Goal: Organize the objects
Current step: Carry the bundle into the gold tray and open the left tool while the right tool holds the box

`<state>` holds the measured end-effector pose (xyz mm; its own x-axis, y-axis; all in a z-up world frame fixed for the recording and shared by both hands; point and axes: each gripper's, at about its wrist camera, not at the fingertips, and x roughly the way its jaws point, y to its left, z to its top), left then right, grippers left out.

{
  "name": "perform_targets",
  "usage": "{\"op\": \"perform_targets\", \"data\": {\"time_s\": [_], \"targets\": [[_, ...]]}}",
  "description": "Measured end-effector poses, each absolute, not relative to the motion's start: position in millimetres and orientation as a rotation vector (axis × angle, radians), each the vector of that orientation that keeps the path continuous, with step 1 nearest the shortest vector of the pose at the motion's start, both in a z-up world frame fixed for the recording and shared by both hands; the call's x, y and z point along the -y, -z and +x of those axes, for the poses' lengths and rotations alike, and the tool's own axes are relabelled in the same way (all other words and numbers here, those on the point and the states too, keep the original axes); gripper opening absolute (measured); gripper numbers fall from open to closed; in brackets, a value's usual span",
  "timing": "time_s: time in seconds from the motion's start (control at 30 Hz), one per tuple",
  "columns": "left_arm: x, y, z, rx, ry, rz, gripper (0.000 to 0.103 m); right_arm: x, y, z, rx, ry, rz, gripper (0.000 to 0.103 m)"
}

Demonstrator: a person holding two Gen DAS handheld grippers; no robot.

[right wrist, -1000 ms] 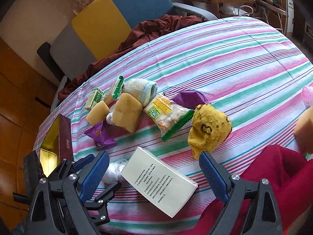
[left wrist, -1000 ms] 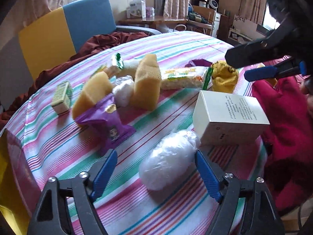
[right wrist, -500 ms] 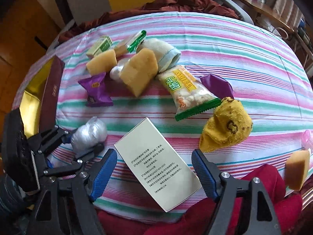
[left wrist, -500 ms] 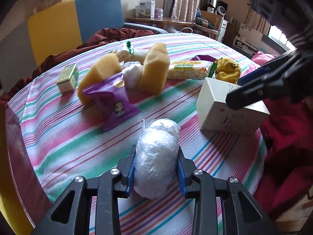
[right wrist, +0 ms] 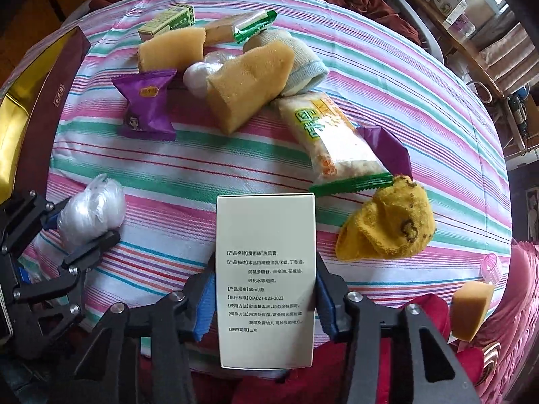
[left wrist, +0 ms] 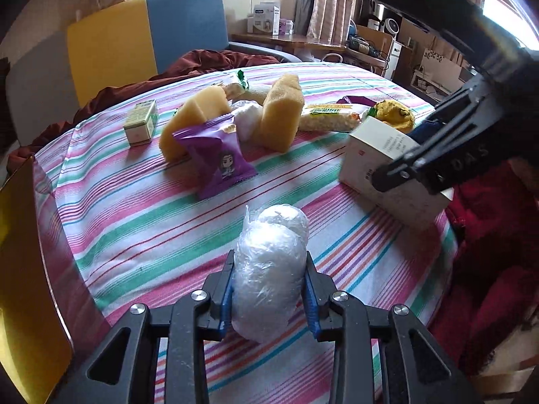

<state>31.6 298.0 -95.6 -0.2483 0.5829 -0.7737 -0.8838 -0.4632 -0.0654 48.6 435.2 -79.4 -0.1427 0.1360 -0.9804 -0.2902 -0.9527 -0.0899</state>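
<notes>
The left claw [left wrist: 269, 289] is closed on the plastic bundle [left wrist: 271, 262], held at the near edge of the bench [left wrist: 134, 222]. The right claw [right wrist: 266, 298] is closed on the sides of the white box [right wrist: 266, 269], also at the near edge. Little sorting appears done: sponges [right wrist: 247, 84], purple packet [right wrist: 146, 104], rice snack [right wrist: 328, 138], yellow sock [right wrist: 387, 222] and green box [right wrist: 168, 22] are left scattered mid-bench. In the right wrist view, an open gold-lined box [right wrist: 20, 107] by the bench's left edge and a stray sponge [right wrist: 470, 309] are shown; in the left view, only the gold lining [left wrist: 20, 269] is glimpsed.
</notes>
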Motion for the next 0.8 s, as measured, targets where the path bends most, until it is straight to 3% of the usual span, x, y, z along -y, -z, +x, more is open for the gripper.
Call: {"op": "perform_targets", "data": {"time_s": [0.37,0.8], "targets": [[-243,59,24,-0.331,-1.961,-0.950,0.034,-446,102,21,-0.390,-2.289,-1.737,0.050],[-122,20,-20,-0.126,-2.331,-1.052,0.034,-451,106,17,-0.308,-2.326,-1.692,0.050]]}}
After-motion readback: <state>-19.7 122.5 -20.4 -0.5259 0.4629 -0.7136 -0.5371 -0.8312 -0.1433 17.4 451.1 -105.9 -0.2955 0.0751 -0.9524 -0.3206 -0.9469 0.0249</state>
